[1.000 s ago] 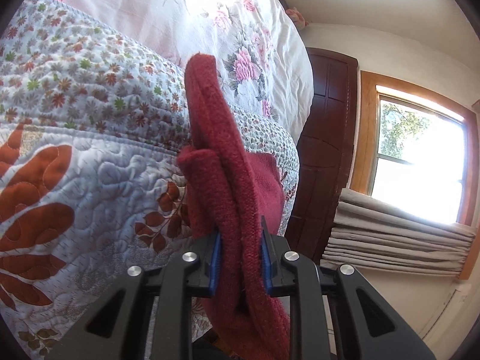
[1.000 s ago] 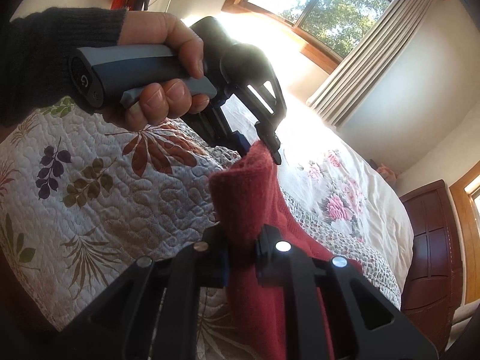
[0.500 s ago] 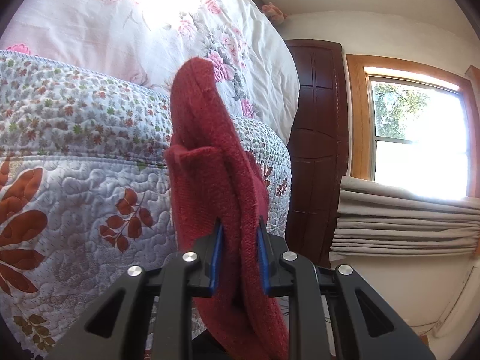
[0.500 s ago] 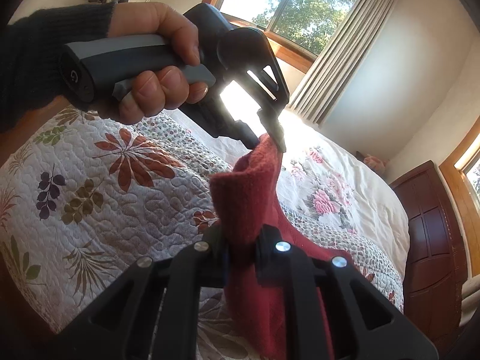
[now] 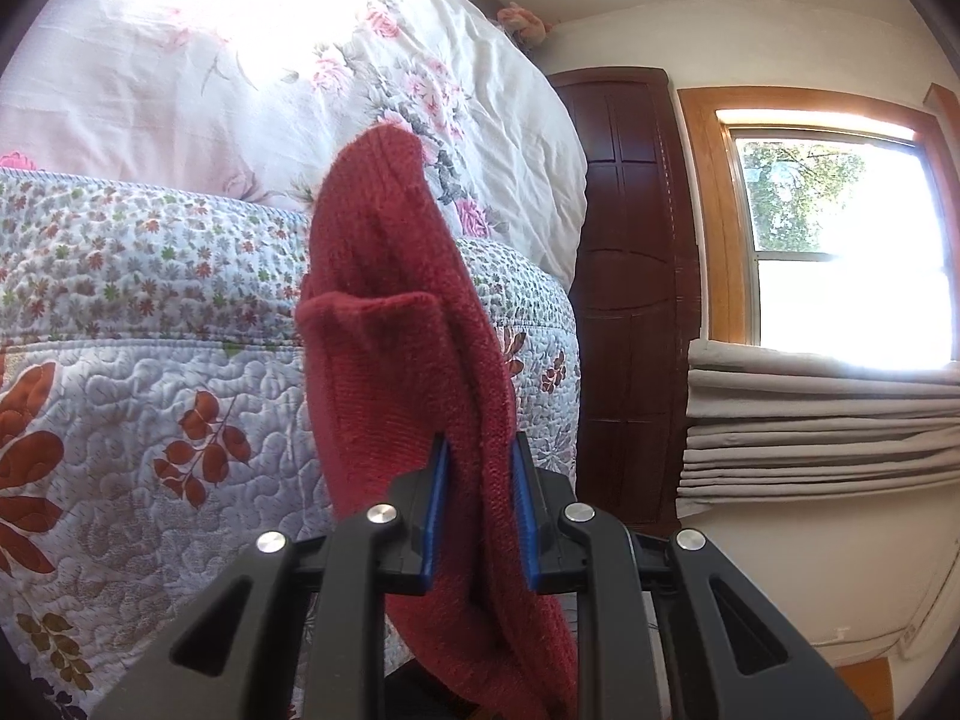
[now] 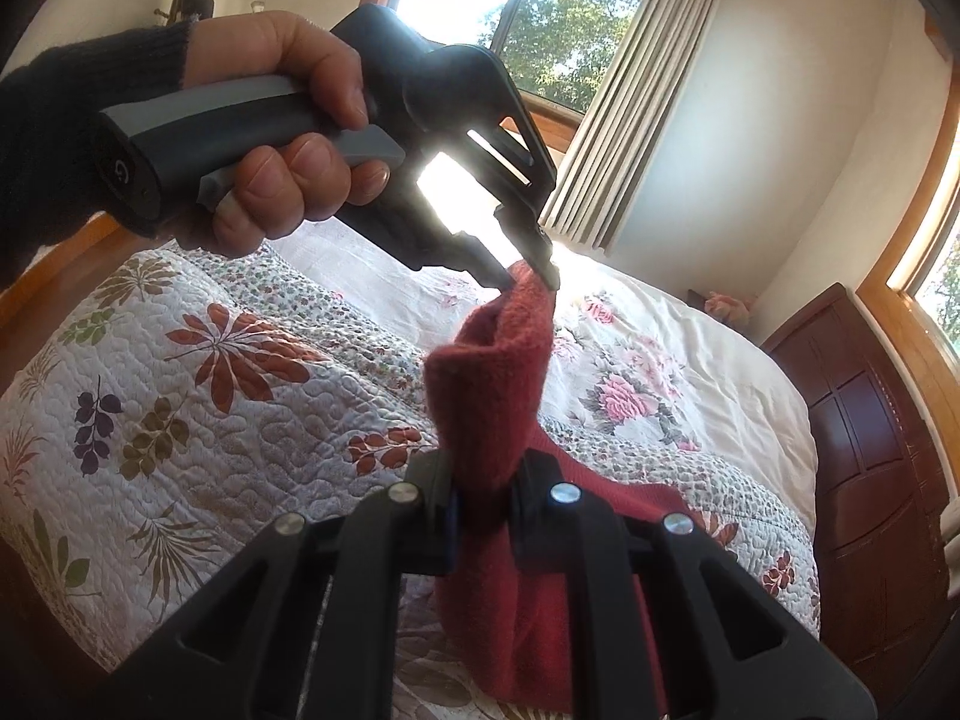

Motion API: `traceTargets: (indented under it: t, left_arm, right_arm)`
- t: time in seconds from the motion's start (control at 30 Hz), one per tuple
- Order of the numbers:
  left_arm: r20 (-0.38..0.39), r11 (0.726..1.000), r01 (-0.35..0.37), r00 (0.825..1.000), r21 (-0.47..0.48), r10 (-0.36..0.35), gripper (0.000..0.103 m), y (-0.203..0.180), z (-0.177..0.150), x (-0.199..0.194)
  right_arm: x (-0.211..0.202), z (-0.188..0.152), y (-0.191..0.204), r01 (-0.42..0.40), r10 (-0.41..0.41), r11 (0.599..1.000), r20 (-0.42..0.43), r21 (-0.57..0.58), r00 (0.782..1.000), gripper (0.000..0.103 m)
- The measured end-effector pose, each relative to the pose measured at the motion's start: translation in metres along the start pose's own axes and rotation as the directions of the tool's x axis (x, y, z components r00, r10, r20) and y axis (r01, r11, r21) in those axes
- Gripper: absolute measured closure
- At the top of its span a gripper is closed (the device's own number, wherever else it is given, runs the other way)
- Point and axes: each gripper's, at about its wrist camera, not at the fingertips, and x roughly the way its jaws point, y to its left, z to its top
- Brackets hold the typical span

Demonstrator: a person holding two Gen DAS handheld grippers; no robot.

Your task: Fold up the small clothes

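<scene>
Left claw (image 5: 477,504) and right claw (image 6: 483,510) both clenched on red garment (image 6: 492,372), lifted above bed (image 6: 240,420), frame centre. Fold apparently begun; laying flat, finishing left.

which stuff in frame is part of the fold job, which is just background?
In the job:
- red knit garment
- left gripper, shut on it
- right gripper, shut on it
- quilt below

Background:
- floral duvet
- dark wooden headboard
- curtains
- windows
</scene>
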Motion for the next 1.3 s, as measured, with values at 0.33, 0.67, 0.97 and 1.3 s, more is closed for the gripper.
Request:
traceTargets:
  t: [0.33, 0.67, 0.97, 1.3]
  left_arm:
    - [-0.013, 0.998, -0.058, 0.998, 0.039, 0.059, 0.084, -0.053, 0.001, 0.041]
    - [-0.063, 0.991, -0.110, 0.991, 0.073, 0.114, 0.085, -0.095, 0.002, 0.104]
    - [-0.150, 0.986, -0.148, 0.976, 0.082, 0.159, 0.086, -0.112, -0.005, 0.187]
    - [-0.221, 0.972, -0.211, 0.948, 0.103, 0.229, 0.094, -0.110, -0.028, 0.261]
  right_arm:
    - [-0.011, -0.015, -0.053, -0.003, 0.000, 0.994, 0.026, 0.108, 1.000, 0.093]
    - [-0.013, -0.050, -0.108, -0.007, 0.004, 0.975, 0.013, 0.221, 1.000, 0.093]
    - [-0.008, -0.094, -0.147, -0.002, 0.015, 0.951, -0.038, 0.309, 0.999, 0.093]
    - [0.014, -0.168, -0.196, -0.115, 0.192, 0.815, -0.078, 0.568, 0.978, 0.093]
